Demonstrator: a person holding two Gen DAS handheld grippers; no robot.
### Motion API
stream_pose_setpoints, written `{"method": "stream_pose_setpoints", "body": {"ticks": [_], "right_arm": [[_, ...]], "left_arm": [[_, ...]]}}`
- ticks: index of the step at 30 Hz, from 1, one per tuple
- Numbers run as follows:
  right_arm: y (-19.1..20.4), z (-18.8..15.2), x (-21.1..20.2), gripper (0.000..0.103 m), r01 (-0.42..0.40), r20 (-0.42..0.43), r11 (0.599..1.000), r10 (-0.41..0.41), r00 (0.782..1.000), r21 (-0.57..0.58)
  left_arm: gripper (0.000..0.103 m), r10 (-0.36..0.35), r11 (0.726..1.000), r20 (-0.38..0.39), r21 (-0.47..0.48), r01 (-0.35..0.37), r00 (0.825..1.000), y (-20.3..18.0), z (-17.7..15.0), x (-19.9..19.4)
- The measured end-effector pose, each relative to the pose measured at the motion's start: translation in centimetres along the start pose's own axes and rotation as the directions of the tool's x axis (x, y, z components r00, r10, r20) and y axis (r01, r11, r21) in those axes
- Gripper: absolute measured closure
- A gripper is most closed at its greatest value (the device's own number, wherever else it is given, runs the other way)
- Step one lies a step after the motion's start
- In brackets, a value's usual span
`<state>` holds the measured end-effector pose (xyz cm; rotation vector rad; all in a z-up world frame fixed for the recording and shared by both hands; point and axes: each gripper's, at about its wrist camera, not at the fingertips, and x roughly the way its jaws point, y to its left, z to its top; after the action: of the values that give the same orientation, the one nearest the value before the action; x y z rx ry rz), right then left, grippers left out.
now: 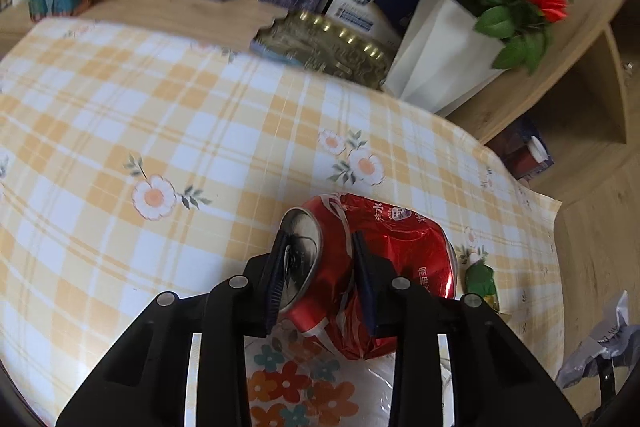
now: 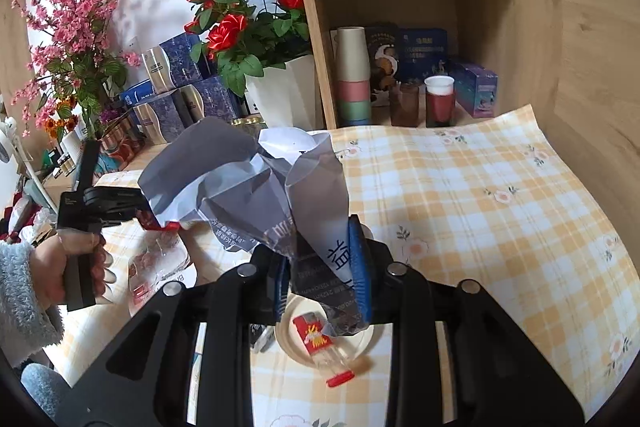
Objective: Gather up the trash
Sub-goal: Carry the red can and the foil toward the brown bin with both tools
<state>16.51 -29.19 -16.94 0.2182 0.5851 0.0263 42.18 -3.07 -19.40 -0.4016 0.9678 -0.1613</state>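
Observation:
A crushed red drink can (image 1: 396, 251) lies on the yellow checked tablecloth (image 1: 160, 107). My left gripper (image 1: 319, 237) is shut on it, one pad against the can's silver top and the other in its dented side. In the right wrist view my right gripper (image 2: 318, 247) is shut on a crumpled grey plastic bag (image 2: 240, 179), which stands up above the fingers and hides the table behind it. A hand (image 2: 60, 267) in a fluffy sleeve holds the left gripper (image 2: 108, 203) at the left. The grey bag (image 1: 600, 343) also shows at the right edge of the left wrist view.
A green wrapper (image 1: 482, 279) lies right of the can. A paper plate (image 2: 288, 343) holds a red packet (image 2: 314, 337); clear crumpled plastic (image 2: 160, 267) lies nearby. A white vase of red roses (image 1: 440, 55), a gold tin (image 1: 320, 43), boxes and a shelf with cups (image 2: 352, 75) line the table's far side.

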Motion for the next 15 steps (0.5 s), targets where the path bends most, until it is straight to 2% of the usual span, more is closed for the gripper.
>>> {"method": "stream_pose_setpoints", "body": {"ticks": [8,15], "right_arm": [[1.1,-1.1,-0.8,0.074,-0.014,-0.018,1.0,0.015,1.0,0.024],[3.0,-2.4,-2.7,0.074,-0.039,-0.041,0.999,0.04,0.998,0.017]], "left_arm": [[0.072,-0.016,0.996,0.082,0.09,0.009,0.996,-1.1,0.2,-6.1],[0.072,-0.028,0.986,0.116,0.169,0.008,0.993,-1.2,-3.0,-12.9]]}}
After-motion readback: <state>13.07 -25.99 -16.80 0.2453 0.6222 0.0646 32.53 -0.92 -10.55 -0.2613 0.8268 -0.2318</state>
